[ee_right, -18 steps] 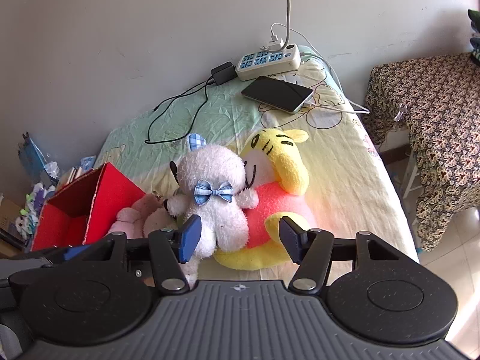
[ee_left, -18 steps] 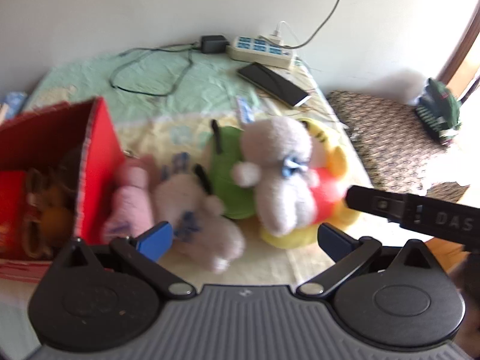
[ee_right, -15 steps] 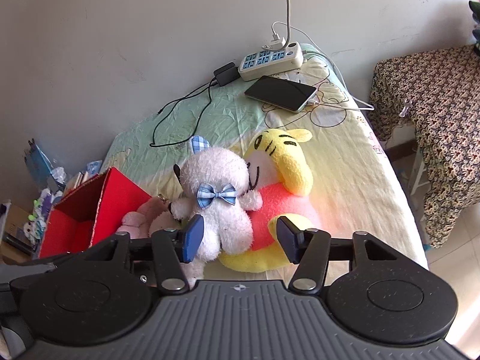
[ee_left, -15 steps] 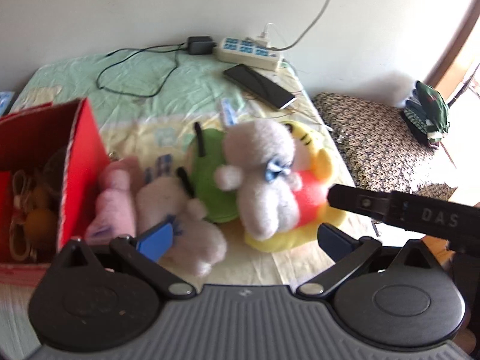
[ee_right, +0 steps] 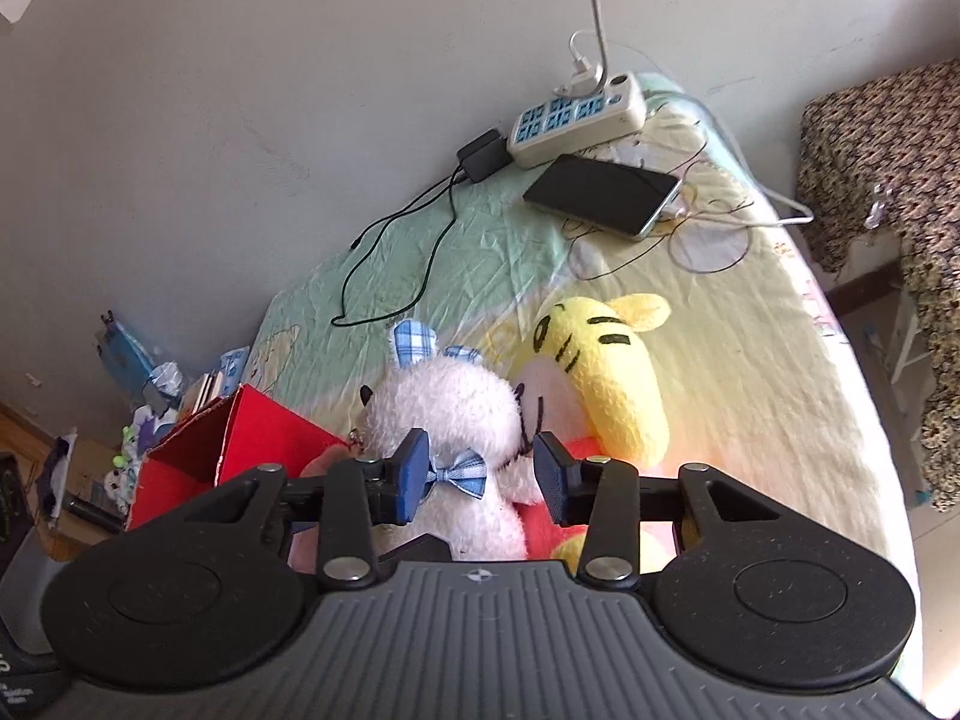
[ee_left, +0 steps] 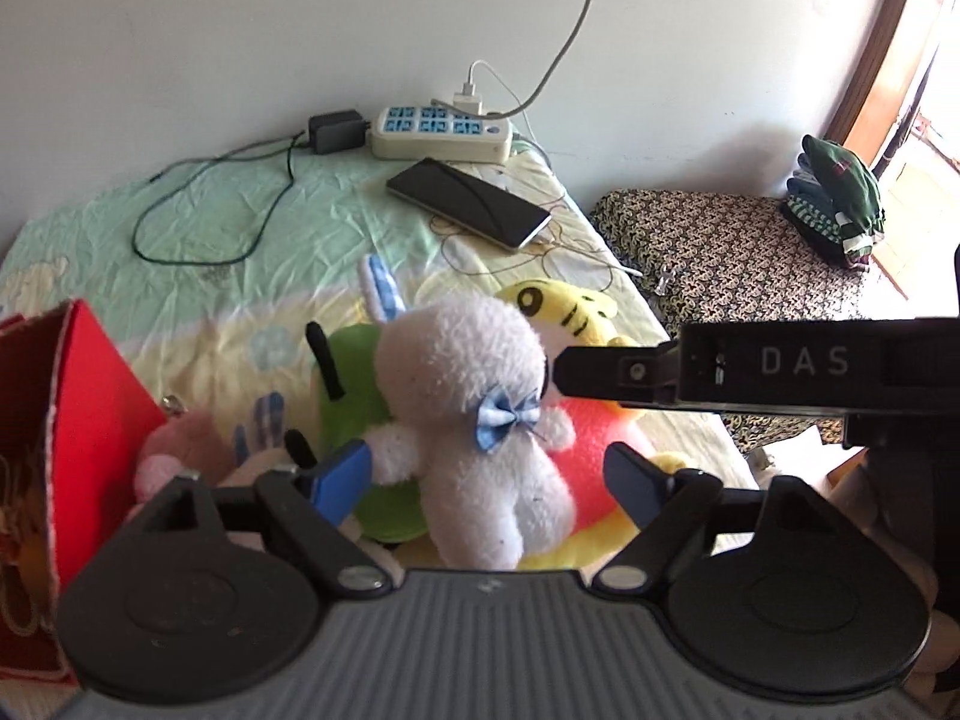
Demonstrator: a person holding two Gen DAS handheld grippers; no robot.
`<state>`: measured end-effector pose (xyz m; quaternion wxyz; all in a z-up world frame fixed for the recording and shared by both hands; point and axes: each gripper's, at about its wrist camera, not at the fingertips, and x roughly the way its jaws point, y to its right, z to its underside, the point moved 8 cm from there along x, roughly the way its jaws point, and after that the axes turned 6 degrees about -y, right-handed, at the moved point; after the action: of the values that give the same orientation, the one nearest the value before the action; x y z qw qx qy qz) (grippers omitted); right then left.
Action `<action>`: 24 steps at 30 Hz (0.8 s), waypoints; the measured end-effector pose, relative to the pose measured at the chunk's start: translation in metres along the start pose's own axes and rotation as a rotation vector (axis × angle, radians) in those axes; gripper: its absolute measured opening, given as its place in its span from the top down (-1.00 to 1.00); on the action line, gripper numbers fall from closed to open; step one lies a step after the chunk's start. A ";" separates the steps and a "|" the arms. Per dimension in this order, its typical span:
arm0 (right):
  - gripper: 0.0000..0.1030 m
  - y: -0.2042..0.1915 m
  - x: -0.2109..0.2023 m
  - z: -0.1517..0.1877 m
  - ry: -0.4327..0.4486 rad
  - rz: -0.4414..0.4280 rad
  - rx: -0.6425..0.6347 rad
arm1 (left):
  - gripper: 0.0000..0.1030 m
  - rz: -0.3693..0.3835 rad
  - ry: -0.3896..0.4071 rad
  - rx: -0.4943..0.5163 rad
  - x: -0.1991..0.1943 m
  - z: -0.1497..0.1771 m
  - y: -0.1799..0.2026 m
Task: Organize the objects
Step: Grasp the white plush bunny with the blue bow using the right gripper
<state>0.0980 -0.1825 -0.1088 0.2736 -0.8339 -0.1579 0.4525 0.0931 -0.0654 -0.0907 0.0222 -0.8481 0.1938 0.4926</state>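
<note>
A bed (ee_right: pixel 750 372) under a green and yellow sheet carried everything, pushed against a pale wall, with a patterned cloth-covered stand (ee_left: pixel 738 240) just beside its far edge. At the near left a red box (ee_left: pixel 90 396) stood open, holding things too blurred to tell. A yellow tiger plush (ee_right: pixel 612 372) lay on its back in the middle of the bed, and a white bunny plush (ee_left: pixel 474 408) with a blue checked bow leaned against it, with a green plush (ee_left: pixel 354 384) and a pink plush (ee_left: pixel 180 450) crowded toward the box. The left gripper (ee_left: pixel 489 477) hovered with its jaws spread wide on either side of the bunny's body, not touching it. The right gripper (ee_right: pixel 480 480) had its jaws open around the bunny's bow. Farther back lay a power strip (ee_left: pixel 441 132), a dark phone (ee_left: pixel 468 201) and a looped black cable (ee_left: pixel 204 222).
</note>
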 end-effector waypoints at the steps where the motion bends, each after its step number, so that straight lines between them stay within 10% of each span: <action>1: 0.17 0.000 0.003 -0.001 -0.009 -0.008 0.000 | -0.65 0.017 -0.010 -0.015 0.004 0.000 -0.003; 24: 0.16 -0.007 0.041 -0.005 -0.128 -0.259 0.058 | -0.36 0.076 -0.037 -0.041 0.028 -0.013 -0.022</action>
<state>0.1237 -0.1574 -0.1295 0.3432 -0.7676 -0.2683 0.4702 0.1239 -0.0564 -0.1111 -0.0103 -0.8311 0.2154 0.5127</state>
